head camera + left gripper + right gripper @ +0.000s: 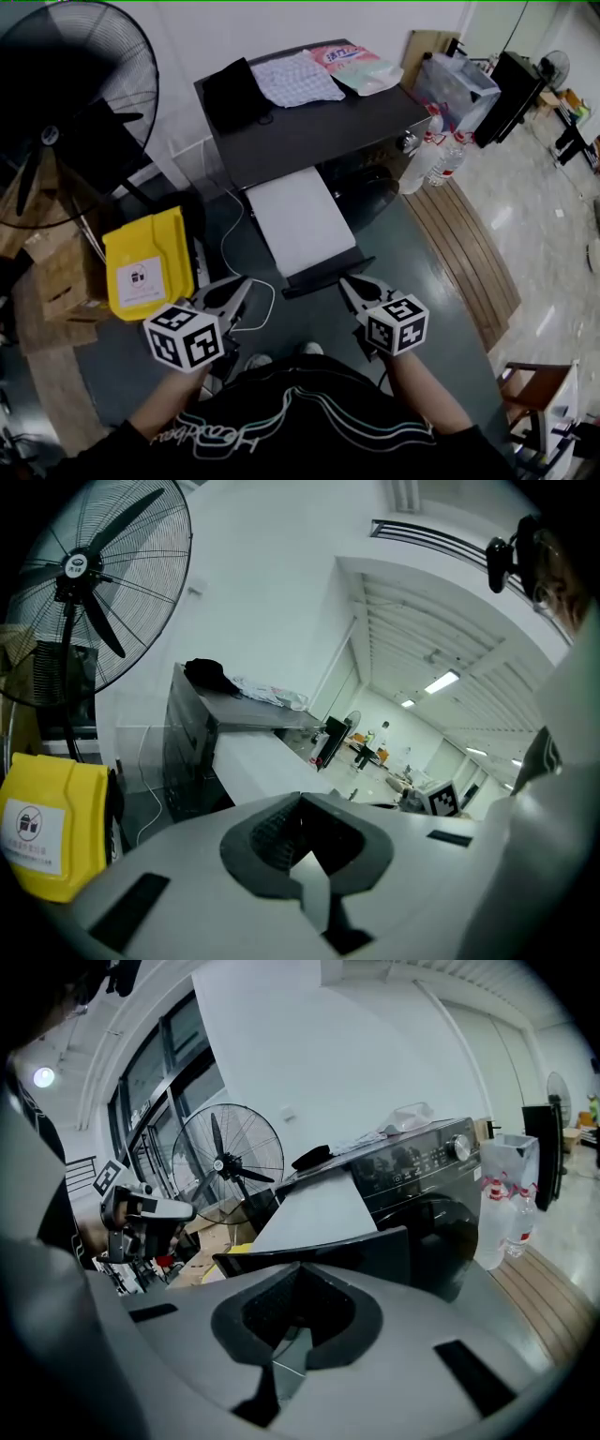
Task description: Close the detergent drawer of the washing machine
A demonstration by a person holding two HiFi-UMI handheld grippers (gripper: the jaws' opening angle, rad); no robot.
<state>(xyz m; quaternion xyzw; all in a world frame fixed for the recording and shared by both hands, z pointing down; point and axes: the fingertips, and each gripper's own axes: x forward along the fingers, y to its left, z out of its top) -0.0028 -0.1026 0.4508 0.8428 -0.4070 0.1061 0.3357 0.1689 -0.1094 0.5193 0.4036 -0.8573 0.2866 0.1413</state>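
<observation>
1. Nearest to the camera is the person's dark sweatshirt (pixel 300 412) at the bottom of the head view. Just past it, the left gripper (pixel 240 285) and right gripper (pixel 348 282) are held low in front of the washing machine (pixel 319 131).
2. Detergent drawer (pixel 298 217) is pulled way out of the machine's front. It's a long white slab with a dark front panel (pixel 328 275) at the near end. Its long axis runs straight from the machine toward the person, so closing it looks like a plain push away from the body along that line.
3. Right gripper is the nearer one. Its tip sits just beside the right end of the front panel, maybe touching, but I can't say for sure. In the right gripper view the panel stretches across just beyond the jaws. Left gripper hangs off to the left of the panel, clearly apart from it.
4. Both grippers look clenched and empty — jaws together in each gripper view, nothing between them.
5. My read: the push hasn't started, since the drawer is about as far out as it goes. Pressing near the panel's middle seems safer, because shoving one end could skew it on its rails.
6. Other stuff: a black garment (pixel 234 94) and a checked cloth (pixel 295 77) lie along the rear edge of the machine's top. A yellow bin (pixel 145 258) stands on the floor to the machine's left, with a fan (pixel 66 103) behind it — plus bottles (pixel 441 157) by the machine's right front corner.
</observation>
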